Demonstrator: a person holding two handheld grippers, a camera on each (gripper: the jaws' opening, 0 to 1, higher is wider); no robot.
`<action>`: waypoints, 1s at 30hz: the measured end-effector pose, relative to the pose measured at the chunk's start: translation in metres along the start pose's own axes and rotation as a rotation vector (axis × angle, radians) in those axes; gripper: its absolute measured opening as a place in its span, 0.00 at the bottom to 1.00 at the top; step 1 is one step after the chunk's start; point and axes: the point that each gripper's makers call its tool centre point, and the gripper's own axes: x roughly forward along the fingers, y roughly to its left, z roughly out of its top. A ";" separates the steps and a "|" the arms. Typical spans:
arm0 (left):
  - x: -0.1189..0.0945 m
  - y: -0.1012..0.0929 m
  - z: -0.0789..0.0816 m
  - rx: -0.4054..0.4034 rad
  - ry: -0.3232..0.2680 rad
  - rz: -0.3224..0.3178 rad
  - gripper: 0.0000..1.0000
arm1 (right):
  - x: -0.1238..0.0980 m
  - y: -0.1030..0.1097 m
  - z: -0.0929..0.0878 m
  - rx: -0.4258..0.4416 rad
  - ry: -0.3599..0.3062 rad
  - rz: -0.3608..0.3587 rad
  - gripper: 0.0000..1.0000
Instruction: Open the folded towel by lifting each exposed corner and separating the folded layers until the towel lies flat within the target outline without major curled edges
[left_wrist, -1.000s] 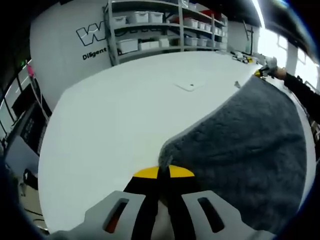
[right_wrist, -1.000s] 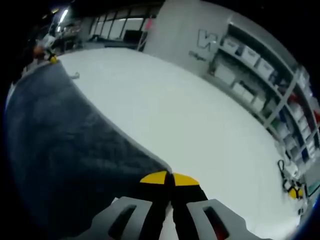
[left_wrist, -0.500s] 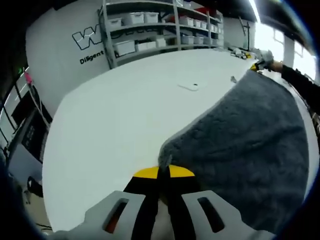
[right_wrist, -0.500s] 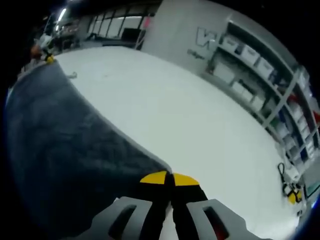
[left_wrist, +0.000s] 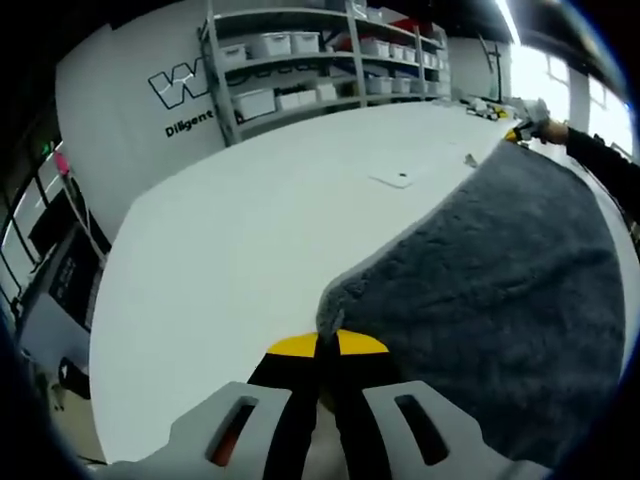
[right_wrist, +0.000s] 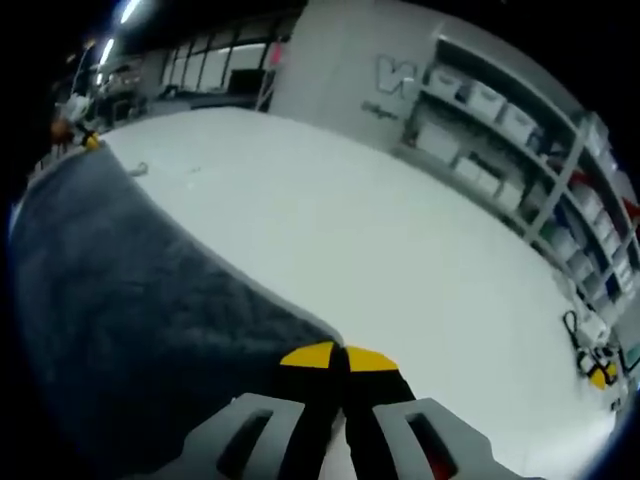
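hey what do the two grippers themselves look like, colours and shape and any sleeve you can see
Both the left gripper and the right gripper have black fingers capped with yellow tips, rising from light grey housings with slotted openings showing orange-red inside. A dark sleeve shows in the left gripper view.

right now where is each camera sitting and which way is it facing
Left gripper view: rides on the left claw, shut on a corner of the grey towel, looking across the white table toward shelves; a dark sleeve shows far right.
Right gripper view: rides on the right claw, shut on another towel corner, facing over the table to the shelves.
Shared: towel, table, shelves.
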 end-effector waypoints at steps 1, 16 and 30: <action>0.000 0.000 0.000 -0.002 -0.004 0.000 0.01 | 0.000 -0.001 0.000 0.006 -0.002 0.000 0.00; 0.005 0.021 0.010 -0.134 -0.056 0.080 0.35 | -0.006 0.005 0.010 0.007 -0.065 -0.059 0.10; -0.070 -0.018 0.069 -0.217 -0.342 0.137 1.00 | -0.078 -0.001 0.059 0.220 -0.267 -0.207 1.00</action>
